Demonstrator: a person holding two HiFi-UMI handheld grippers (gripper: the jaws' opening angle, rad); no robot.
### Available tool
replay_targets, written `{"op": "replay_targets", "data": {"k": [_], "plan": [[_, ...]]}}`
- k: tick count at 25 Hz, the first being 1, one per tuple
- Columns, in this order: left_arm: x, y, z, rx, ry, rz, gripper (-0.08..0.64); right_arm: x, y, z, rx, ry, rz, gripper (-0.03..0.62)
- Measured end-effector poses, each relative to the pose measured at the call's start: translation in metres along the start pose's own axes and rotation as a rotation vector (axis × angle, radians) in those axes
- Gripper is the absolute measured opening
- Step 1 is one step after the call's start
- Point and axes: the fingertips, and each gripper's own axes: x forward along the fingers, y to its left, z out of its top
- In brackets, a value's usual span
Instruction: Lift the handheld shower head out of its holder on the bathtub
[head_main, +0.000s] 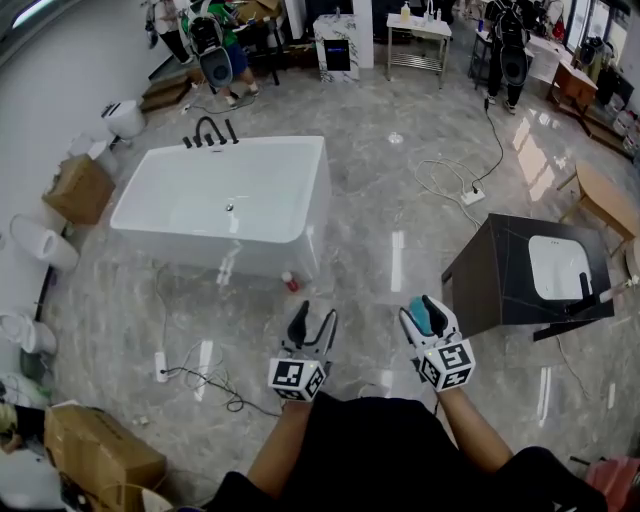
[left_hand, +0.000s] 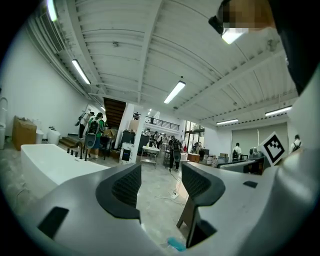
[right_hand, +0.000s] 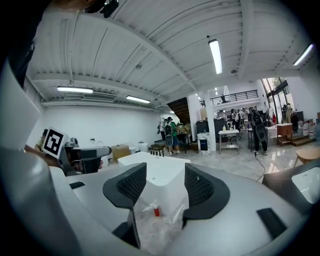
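The white freestanding bathtub (head_main: 225, 200) stands on the marble floor, up and left in the head view. A black tap set (head_main: 209, 133) stands on its far rim; it is too small to pick out the handheld shower head among its pieces. Both grippers hover low in that view, well short of the tub. My left gripper (head_main: 312, 322) is open with nothing between its pads. My right gripper (head_main: 425, 312) is open and empty too. The left gripper view has the tub (left_hand: 50, 165) and taps (left_hand: 80, 152) at its left. The right gripper view looks straight at the tub (right_hand: 155, 172).
A small red-capped bottle (head_main: 290, 282) lies by the tub's near corner. A dark vanity with a white basin (head_main: 530, 275) stands at the right. A power strip and cables (head_main: 160, 365) lie left. Cardboard boxes (head_main: 80, 188), toilets (head_main: 125, 118) and people (head_main: 215, 50) line the edges.
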Motion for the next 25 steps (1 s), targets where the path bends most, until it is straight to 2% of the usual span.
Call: {"op": "replay_targets", "data": {"k": [8,15,19,25], "plan": [[-0.009,0.009,-0.014,-0.017,0.018,0.031,0.245,0.006,0.008,-0.006,0.015,0.012,0.032,0.207],[-0.017,0.014,-0.031,-0.037,0.060,0.055,0.245,0.016,0.025,-0.032,0.040,0.062,0.072,0.207],[-0.003,0.033,-0.030,-0.041,0.041,0.061,0.245,0.035,0.029,-0.040,0.032,0.083,0.097,0.207],[0.044,0.078,-0.019,-0.047,0.025,0.033,0.244,0.097,0.018,-0.031,0.008,0.104,0.075,0.207]]}}
